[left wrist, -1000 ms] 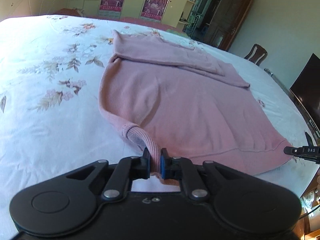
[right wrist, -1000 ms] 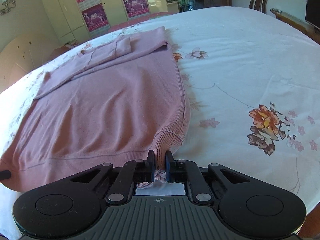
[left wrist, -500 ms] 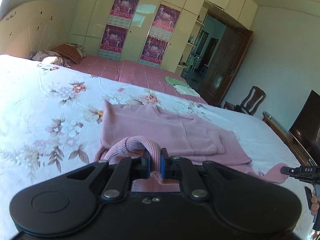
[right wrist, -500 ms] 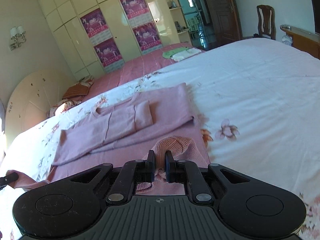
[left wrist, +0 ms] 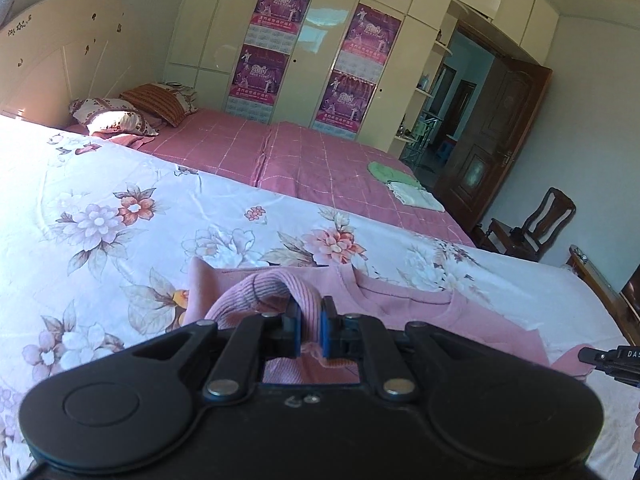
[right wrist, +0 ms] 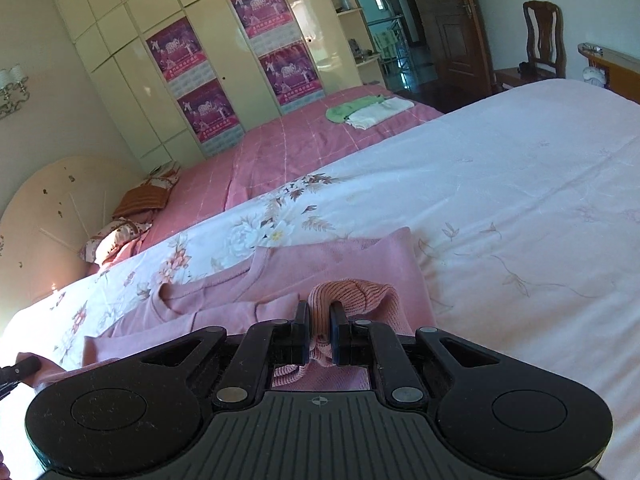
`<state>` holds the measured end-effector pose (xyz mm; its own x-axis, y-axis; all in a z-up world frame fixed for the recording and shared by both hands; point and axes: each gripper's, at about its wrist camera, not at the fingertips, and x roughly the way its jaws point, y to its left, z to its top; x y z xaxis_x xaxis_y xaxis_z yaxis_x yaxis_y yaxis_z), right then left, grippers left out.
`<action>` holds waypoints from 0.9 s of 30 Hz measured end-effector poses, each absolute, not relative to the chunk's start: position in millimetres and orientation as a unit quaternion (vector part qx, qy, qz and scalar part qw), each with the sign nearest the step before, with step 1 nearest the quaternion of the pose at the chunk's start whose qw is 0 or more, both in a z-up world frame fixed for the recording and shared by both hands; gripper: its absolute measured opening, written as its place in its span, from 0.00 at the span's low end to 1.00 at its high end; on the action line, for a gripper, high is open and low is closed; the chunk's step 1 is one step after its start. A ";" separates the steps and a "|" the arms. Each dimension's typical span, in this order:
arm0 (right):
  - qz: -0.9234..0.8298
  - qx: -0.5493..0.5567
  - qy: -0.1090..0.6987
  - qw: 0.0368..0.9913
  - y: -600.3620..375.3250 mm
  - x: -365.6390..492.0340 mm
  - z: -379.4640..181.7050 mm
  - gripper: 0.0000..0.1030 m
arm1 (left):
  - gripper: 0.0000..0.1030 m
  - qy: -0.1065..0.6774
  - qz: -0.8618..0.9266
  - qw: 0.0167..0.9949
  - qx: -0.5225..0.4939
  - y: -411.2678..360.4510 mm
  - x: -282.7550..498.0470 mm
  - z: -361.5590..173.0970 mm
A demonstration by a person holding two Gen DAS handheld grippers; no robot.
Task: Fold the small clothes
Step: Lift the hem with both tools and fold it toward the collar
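A pink knit sweater (left wrist: 404,304) lies on the white floral bedspread (left wrist: 120,216). My left gripper (left wrist: 309,324) is shut on the ribbed hem at one bottom corner, held above the sweater's upper part. My right gripper (right wrist: 319,328) is shut on the ribbed hem at the other bottom corner of the sweater (right wrist: 332,264), also lifted over the upper part. The sweater's sleeves lie folded across its chest. The right gripper's tip shows at the right edge of the left wrist view (left wrist: 608,358). The lower body of the sweater is hidden under the grippers.
A second bed with a pink checked cover (left wrist: 312,164) stands beyond, with pillows (left wrist: 116,114) at its head and folded green and white cloths (right wrist: 366,111) on it. Cream wardrobes (left wrist: 320,40) line the wall. A wooden chair (left wrist: 536,224) and a door stand at the right.
Both grippers have lifted the hem corners off the bed and carried them forward over the sweater toward its collar end. The views have tilted up to show the room.
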<state>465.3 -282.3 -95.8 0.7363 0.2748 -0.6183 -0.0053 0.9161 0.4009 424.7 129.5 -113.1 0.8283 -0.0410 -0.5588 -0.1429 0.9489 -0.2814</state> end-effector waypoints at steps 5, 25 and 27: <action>0.075 0.202 0.370 0.904 -285.2 507.9 -111.5 0.09 | 0.08 0.314 0.045 0.935 -0.159 136.3 461.2 -132.2; 0.122 0.165 0.377 0.904 -295.6 552.9 -127.3 0.59 | 0.87 0.359 0.024 0.932 -0.047 151.0 474.8 -152.0; 0.126 0.146 0.377 0.906 -289.5 554.0 -130.1 0.59 | 0.87 0.358 0.029 0.932 -0.039 153.8 478.9 -153.3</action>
